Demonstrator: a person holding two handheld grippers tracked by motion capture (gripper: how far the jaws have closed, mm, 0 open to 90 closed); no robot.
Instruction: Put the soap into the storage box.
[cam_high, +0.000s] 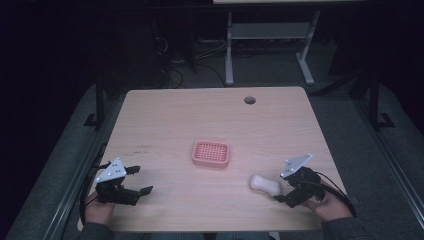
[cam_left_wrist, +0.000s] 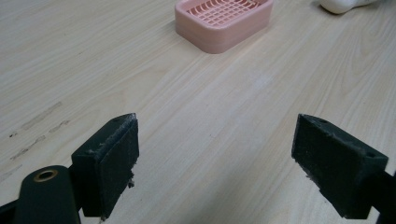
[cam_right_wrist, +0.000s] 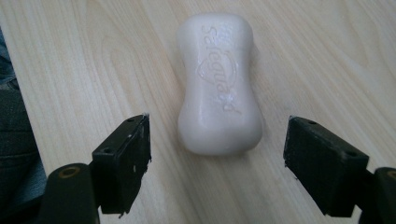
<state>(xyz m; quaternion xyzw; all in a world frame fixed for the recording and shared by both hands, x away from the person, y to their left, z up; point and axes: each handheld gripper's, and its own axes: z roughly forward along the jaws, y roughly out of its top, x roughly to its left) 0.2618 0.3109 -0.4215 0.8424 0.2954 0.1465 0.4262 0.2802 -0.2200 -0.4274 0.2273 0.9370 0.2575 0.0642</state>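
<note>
Soap bar (cam_right_wrist: 218, 84) lies lengthwise just ahead of the right gripper (cam_right_wrist: 217, 158), its jaws spread wide and empty.

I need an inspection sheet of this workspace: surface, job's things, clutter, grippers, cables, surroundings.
Surface: light wooden table, round hole near far edge, faint dark marks at left.
Job's things: white soap bar lying flat before the right gripper; pink slotted soap dish at centre, empty.
Clutter: nothing seen.
Grippers: right gripper open, not touching soap; left gripper open, empty.
Cables: black cable trailing from right gripper.
Surroundings: dark floor, white desk frame beyond.
</note>
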